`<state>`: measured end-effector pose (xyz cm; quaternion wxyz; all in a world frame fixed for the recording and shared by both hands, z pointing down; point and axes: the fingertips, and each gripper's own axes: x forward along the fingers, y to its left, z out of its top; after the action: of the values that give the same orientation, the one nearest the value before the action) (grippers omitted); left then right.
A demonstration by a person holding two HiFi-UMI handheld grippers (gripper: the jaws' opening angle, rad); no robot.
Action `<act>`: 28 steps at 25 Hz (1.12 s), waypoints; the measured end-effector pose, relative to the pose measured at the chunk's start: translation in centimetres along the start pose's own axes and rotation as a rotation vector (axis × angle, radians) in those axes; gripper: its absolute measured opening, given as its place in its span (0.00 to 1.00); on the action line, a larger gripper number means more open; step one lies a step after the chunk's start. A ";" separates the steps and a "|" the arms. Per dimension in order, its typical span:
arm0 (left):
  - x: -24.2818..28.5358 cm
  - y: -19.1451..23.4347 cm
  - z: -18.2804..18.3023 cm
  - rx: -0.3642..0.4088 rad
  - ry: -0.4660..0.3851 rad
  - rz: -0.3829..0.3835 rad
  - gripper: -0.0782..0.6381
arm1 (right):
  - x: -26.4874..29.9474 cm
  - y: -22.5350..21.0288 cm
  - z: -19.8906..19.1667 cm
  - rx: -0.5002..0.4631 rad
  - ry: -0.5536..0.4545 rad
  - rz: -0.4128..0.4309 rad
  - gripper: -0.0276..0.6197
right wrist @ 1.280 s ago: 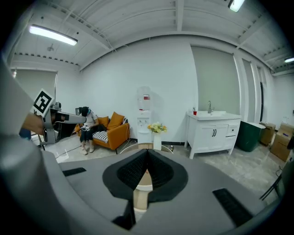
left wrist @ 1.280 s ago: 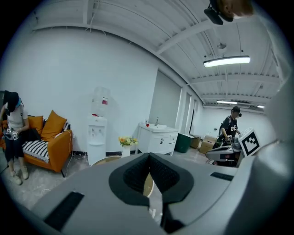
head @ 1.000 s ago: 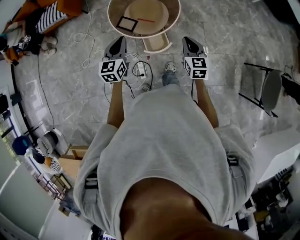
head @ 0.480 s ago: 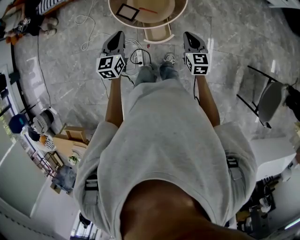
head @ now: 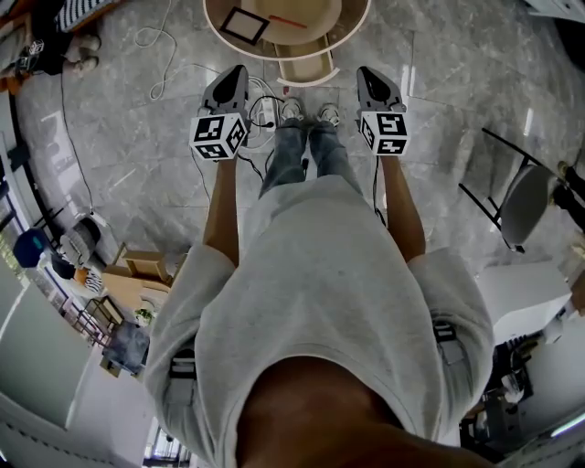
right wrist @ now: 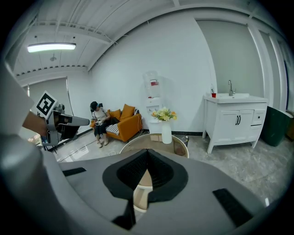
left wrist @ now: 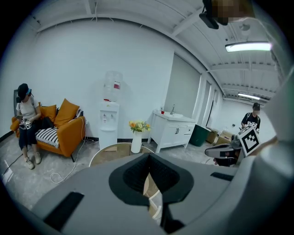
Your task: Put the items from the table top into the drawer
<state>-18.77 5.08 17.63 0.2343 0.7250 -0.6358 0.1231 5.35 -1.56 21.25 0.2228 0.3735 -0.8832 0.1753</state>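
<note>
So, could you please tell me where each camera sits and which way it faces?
Head view: on the person's head, looking steeply down at floor and round table; shows shirt, arms, legs, left gripper and right gripper.
Left gripper view: on the left gripper, facing the table and vase; its own shut jaws fill the bottom.
Right gripper view: on the right gripper, facing likewise; shut jaws below.
Shared: both gripper views show table and vase.

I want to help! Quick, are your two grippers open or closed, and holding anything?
Left gripper: closed, holding nothing.
Right gripper: closed, holding nothing.
</note>
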 end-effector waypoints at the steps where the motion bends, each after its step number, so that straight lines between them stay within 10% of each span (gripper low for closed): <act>1: 0.6 0.3 -0.4 -0.003 0.005 -0.008 0.13 | 0.6 -0.1 -0.2 0.001 0.003 -0.004 0.08; 18: 8.8 5.0 -15.2 -0.030 0.124 -0.118 0.13 | 11.8 2.8 -13.1 0.014 0.125 0.042 0.08; 28: 16.0 5.6 -20.6 0.096 0.158 -0.197 0.13 | 14.2 2.7 -20.2 0.032 0.165 0.069 0.08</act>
<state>-19.22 0.99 43.99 0.2599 0.7824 -0.5343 0.1864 -0.19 1.58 45.24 0.2825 0.3307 -0.8714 0.2271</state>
